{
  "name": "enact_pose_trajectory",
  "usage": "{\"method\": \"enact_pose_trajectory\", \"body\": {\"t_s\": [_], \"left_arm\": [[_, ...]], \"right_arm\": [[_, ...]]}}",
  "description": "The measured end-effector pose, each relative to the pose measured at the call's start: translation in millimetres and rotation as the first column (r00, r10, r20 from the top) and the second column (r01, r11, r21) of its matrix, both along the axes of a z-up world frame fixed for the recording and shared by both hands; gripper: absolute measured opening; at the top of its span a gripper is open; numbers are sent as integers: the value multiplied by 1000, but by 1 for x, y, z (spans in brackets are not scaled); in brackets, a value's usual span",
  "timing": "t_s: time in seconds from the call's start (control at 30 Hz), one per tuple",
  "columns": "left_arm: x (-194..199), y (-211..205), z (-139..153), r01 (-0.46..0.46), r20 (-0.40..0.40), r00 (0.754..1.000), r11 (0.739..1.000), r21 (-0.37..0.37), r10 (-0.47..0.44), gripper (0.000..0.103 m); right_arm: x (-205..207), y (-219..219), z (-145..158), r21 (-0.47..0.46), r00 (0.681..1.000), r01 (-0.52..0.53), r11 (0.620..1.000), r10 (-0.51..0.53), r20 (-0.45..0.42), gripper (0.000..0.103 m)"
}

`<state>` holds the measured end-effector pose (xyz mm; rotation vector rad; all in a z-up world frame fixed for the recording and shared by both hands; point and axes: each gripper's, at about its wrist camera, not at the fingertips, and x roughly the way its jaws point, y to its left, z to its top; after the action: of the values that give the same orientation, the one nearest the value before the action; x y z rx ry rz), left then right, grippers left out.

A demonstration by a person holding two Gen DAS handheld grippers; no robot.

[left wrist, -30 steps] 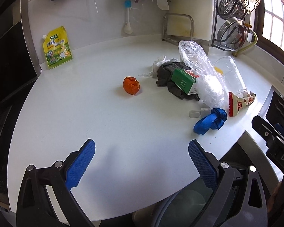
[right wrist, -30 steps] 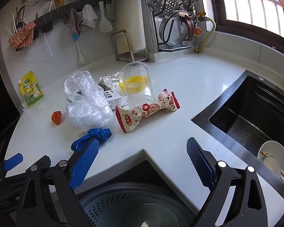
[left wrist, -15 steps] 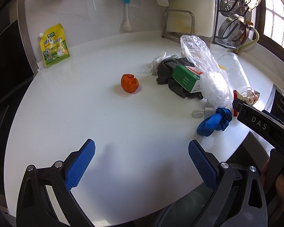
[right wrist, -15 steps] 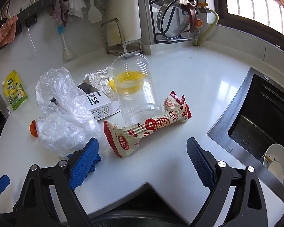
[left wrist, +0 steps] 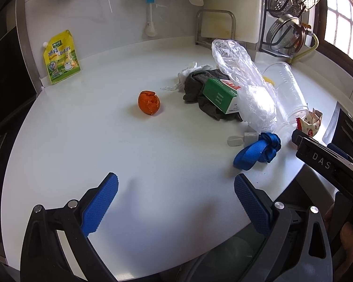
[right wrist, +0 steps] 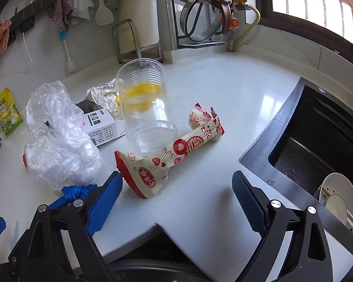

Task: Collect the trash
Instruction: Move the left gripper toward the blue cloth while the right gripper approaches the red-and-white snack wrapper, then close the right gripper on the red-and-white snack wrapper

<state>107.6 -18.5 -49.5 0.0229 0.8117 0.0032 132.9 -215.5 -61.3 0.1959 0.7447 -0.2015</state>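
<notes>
Trash lies on the white counter [left wrist: 106,145]. An orange peel [left wrist: 149,102] sits alone at mid-counter. A pile to its right holds a grey rag [left wrist: 197,87], a green box [left wrist: 220,95], a clear plastic bag [left wrist: 249,94], a clear cup [left wrist: 289,91] and a blue strap [left wrist: 258,151]. In the right wrist view a red-and-white wrapper [right wrist: 174,155] lies in front of the cup [right wrist: 144,108], beside the bag [right wrist: 58,145]. My left gripper [left wrist: 176,202] is open and empty over the near counter. My right gripper [right wrist: 176,197] is open and empty, just short of the wrapper.
A yellow pouch [left wrist: 61,57] leans on the back wall. A black sink [right wrist: 317,145] with a white bowl [right wrist: 338,199] is at right. A dish rack [right wrist: 200,11] and cutting board stand at the back. A bin rim [right wrist: 153,270] shows below the counter edge.
My right gripper has moved forward toward the wrapper and cup, which now look larger and closer. My left gripper has shifted slightly forward. Both stay open.
</notes>
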Motion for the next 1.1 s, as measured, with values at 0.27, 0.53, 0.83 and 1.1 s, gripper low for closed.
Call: {"method": "enact_pose_trajectory", "body": {"t_s": [0.27,0.53,0.83,1.1], "left_arm": [[4,-21,-3,26,-3,1000,1000,-6,-26,97],[13,-27,-3,23,-4,1000,1000,-21,-23,97],[21,-25,-8,17,-17,1000,999,-42,-17,97],[30,-34,-12,47,-29,998,994,-98,-50,97]], "right_arm": [[-29,-32,1,-22,997,75,997,-75,16,90],[-39,-46,11,71,998,27,997,-31,61,90],[-13,-43,17,71,998,42,997,-46,47,90],[10,-49,13,74,998,64,995,-63,-19,89]]}}
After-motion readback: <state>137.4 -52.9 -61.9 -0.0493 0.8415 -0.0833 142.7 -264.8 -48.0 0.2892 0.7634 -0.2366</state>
